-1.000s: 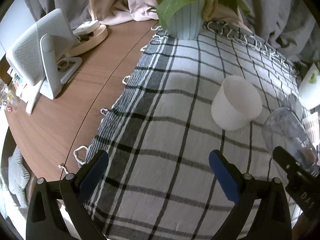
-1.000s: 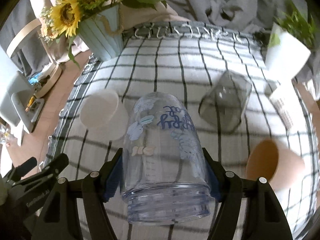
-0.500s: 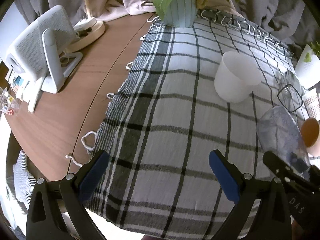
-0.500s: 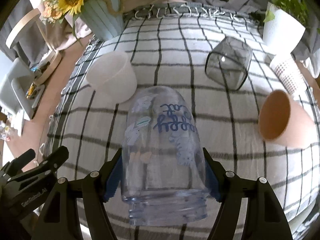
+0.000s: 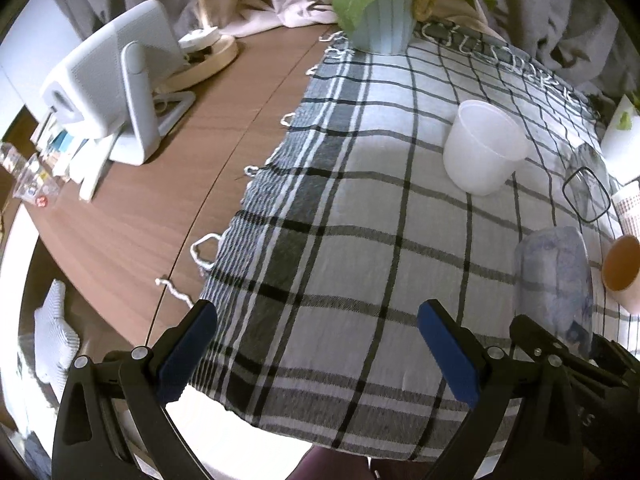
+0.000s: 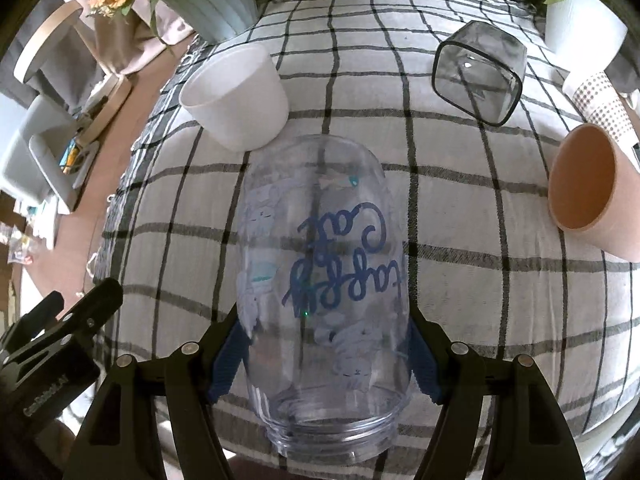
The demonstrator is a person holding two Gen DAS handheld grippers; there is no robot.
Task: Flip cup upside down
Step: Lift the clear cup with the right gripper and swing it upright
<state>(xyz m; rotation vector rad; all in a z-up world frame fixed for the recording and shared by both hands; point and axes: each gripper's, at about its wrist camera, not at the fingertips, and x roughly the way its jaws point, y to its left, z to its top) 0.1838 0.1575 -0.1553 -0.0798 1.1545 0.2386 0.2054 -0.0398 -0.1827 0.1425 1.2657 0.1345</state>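
A clear plastic cup (image 6: 324, 280) with blue script and cat drawings is held in my right gripper (image 6: 326, 356). Its blue pads press both sides near the threaded rim. The rim points toward the camera and the rounded base points away, above the checked cloth (image 6: 460, 292). The cup also shows at the right of the left wrist view (image 5: 554, 280), with the right gripper's black body below it. My left gripper (image 5: 316, 348) is open and empty over the cloth's near edge.
A white cup (image 6: 236, 96), a smoky square glass (image 6: 478, 76) and a tan cup (image 6: 588, 188) lie on their sides on the cloth. A dotted paper cup (image 6: 600, 100), a white planter (image 6: 580, 28) and a sunflower vase (image 5: 384, 20) stand at the back. A speaker (image 5: 116, 80) stands on the wooden table.
Both grippers have drawn back toward the near edge of the table and risen. The clear cup stays clamped in the right gripper, and more of the cloth and other cups shows.
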